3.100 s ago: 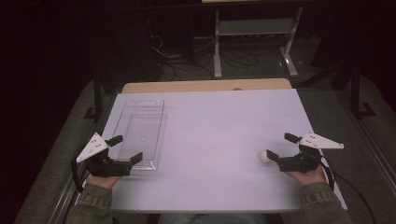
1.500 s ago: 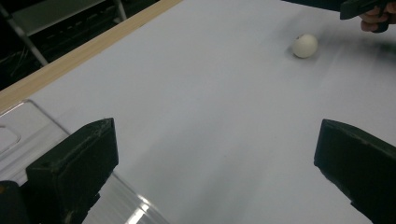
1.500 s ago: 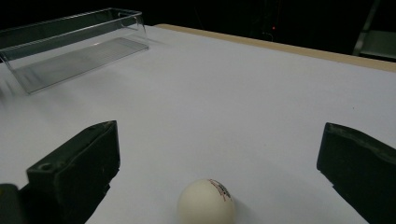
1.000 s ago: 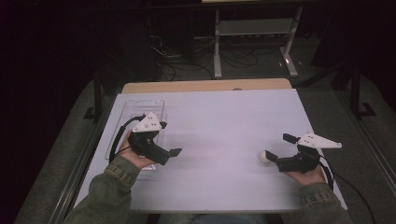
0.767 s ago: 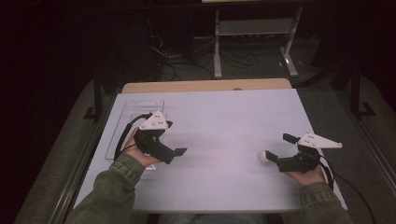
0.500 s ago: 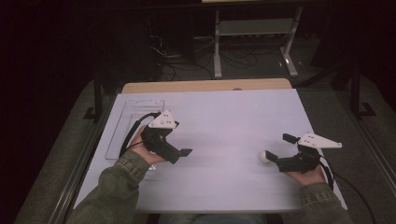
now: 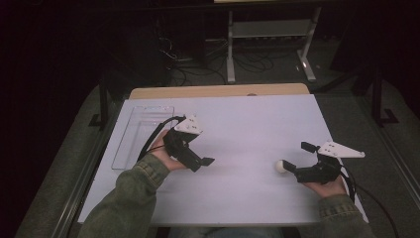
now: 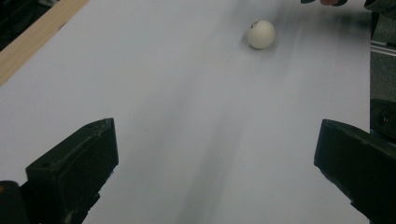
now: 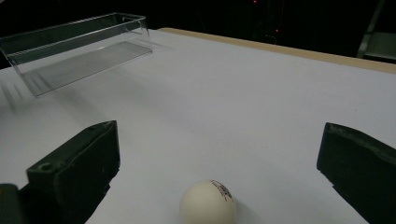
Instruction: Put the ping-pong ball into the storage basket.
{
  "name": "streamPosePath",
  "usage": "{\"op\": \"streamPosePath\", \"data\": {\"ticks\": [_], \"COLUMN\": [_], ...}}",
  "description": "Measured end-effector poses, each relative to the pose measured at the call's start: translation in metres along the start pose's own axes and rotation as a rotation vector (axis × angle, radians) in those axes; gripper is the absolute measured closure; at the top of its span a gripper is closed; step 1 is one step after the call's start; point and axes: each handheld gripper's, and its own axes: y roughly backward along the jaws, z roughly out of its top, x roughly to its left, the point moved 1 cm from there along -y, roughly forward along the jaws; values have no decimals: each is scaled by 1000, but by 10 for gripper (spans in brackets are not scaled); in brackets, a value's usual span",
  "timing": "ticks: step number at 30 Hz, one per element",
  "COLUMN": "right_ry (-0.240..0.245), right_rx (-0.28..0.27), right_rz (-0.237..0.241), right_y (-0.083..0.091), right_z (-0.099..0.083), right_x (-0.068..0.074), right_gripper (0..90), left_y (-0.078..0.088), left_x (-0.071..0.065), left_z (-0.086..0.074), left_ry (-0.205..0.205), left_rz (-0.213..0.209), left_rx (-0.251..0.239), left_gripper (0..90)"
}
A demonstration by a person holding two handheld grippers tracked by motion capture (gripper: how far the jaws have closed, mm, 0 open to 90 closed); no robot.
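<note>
Between the right gripper [image 7: 293,168]'s spread jaws sits the white ball [image 7: 281,166], just off the tips, resting on the white table [image 7: 257,129]. Jaws wide apart, nothing clamped; the right gripper view puts the ball [image 9: 208,202] low and centred in the gap, so it looks lined up for a pinch, not yet made. Red print on the ball is too small to read.

Left gripper [image 7: 200,159] is mid-table, jaws also wide and empty, pointing across at the ball [image 8: 261,33], which lies well apart from it. My read: it's aimed that way to reach or receive the ball, but that's a guess. Streaky blur in the left gripper view makes the table surface hard to judge.

Clear tray [image 7: 141,136] sits near the table's left edge, well apart from the ball, looks empty — likely the drop target. Its near end is partly covered by the left hand [image 7: 161,151] and cable in the high view. Surroundings beyond the table are too dark to make out.
</note>
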Motion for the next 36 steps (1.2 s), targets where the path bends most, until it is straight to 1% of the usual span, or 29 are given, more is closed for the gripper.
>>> {"op": "streamPosePath", "data": {"ticks": [2, 4, 6, 8, 12, 16, 20, 26, 31, 36], "right_ry": [-2, -3, -4, -2, 0, 5, 6, 5, 8, 11], "right_rx": [-1, 0, 1, -1, -3, -9, -15, -14, -15, -12], "right_rz": [1, 1, 2, 3, 3, 3, 2, 6, 16, 14], "right_y": [0, 1, 1, 2, 3, 4, 6, 7, 8, 9], "right_z": [0, 0, 0, 0, 0, 0, 0, 0, 0, 0], "right_x": [0, 0, 0, 0, 0, 1, 0, 0, 0, 0], "right_gripper": [0, 0, 0, 0, 0, 0, 0, 0, 0, 0], "left_y": [-3, -6, -8, -11, -18, -27, -34, -44, -53, -62], "left_x": [0, -1, -1, 0, 1, 0, -2, -2, -2, -3], "left_z": [2, 4, 7, 9, 13, 17, 21, 23, 24, 27], "left_ry": [-5, -16, -16, -24, -23, -30, -39, -39, -47, -57], "left_rz": [-11, -11, -23, -28, -40, -57, -74, -83, -93, -99], "left_rx": [12, 17, 17, 29, 42, 62, 69, 82, 99, 112], "left_gripper": [0, 0, 0, 0, 0, 0, 0, 0, 0, 0]}}
